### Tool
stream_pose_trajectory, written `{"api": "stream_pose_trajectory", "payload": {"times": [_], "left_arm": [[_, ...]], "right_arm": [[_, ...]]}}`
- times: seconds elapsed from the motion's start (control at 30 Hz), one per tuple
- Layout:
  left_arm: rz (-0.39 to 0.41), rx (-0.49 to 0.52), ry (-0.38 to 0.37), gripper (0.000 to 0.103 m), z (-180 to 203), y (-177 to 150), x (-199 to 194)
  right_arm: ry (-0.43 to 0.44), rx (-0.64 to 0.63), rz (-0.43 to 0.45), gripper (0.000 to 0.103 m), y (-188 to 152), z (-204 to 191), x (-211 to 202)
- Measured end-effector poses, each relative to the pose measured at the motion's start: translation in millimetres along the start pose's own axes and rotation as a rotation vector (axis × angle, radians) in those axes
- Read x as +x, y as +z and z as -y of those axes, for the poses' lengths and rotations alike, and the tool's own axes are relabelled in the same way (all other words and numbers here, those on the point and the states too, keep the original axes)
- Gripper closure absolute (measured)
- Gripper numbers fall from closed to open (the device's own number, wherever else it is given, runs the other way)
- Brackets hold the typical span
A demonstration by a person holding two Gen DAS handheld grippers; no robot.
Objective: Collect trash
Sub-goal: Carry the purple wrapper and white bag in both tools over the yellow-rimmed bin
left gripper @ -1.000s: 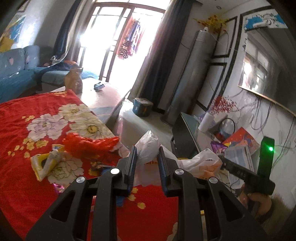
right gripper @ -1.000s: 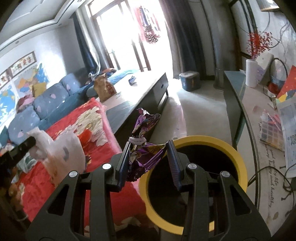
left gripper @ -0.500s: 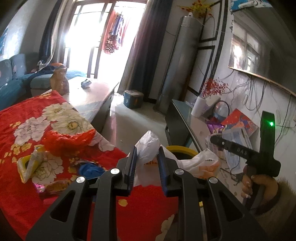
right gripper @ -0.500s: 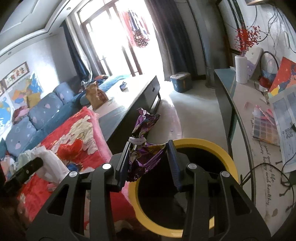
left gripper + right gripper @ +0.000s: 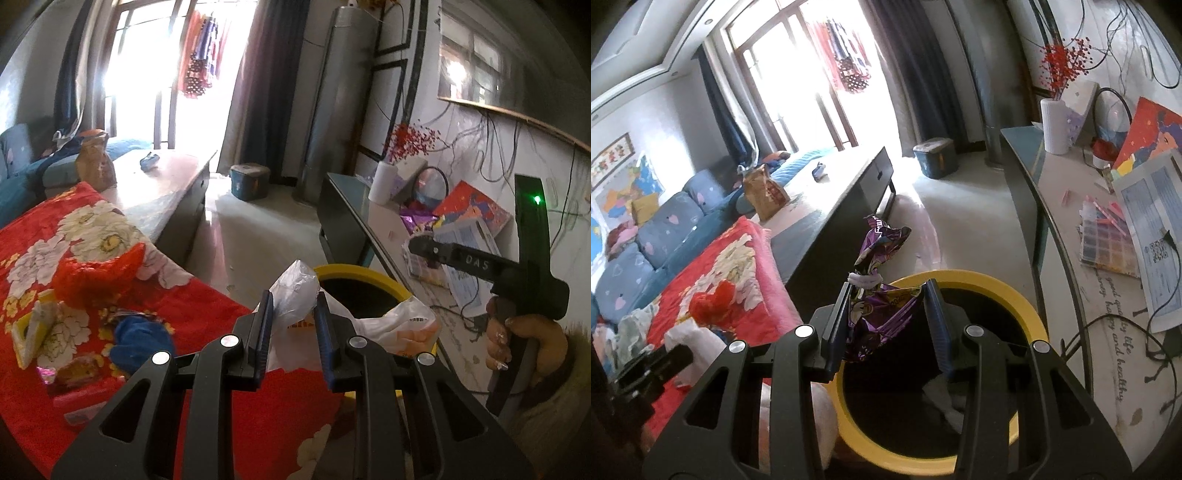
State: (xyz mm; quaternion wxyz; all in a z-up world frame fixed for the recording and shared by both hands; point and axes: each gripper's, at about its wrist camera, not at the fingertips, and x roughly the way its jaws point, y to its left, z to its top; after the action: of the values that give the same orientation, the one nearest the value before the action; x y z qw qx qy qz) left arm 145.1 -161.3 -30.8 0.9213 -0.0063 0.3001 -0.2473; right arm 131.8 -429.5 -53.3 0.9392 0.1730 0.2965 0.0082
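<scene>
My left gripper is shut on a white plastic bag that hangs toward the yellow-rimmed bin. My right gripper is shut on a crumpled purple snack wrapper and holds it above the near-left part of the bin's rim. The right gripper also shows in the left wrist view, beyond the bin. More trash lies on the red flowered blanket: a red crumpled bag, a blue wad, a yellow wrapper.
The bin stands between the blanket-covered seat and a glass-topped side table with papers, cables and a white vase. A long dark low table carries a brown paper bag. A blue sofa is at the far left.
Both grippers have moved toward the bin. The left one with the white bag has swung right, so the bin rim now shows behind it. The right one sits further over the opening.
</scene>
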Motion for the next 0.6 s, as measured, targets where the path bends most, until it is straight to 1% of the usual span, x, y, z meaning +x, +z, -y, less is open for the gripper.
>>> {"api": "stream_pose_trajectory", "payload": {"times": [0.37,0.6], "left_arm": [[-0.038,0.068,-0.014,0.081,29,-10,26],[-0.058,0.096,0.000,0.081,40,-16,47]], "right_arm": [[-0.033,0.029,-0.030,0.071,-6,16,11],[-0.050,0.046,-0.052,0.071,-11,26,20]]}}
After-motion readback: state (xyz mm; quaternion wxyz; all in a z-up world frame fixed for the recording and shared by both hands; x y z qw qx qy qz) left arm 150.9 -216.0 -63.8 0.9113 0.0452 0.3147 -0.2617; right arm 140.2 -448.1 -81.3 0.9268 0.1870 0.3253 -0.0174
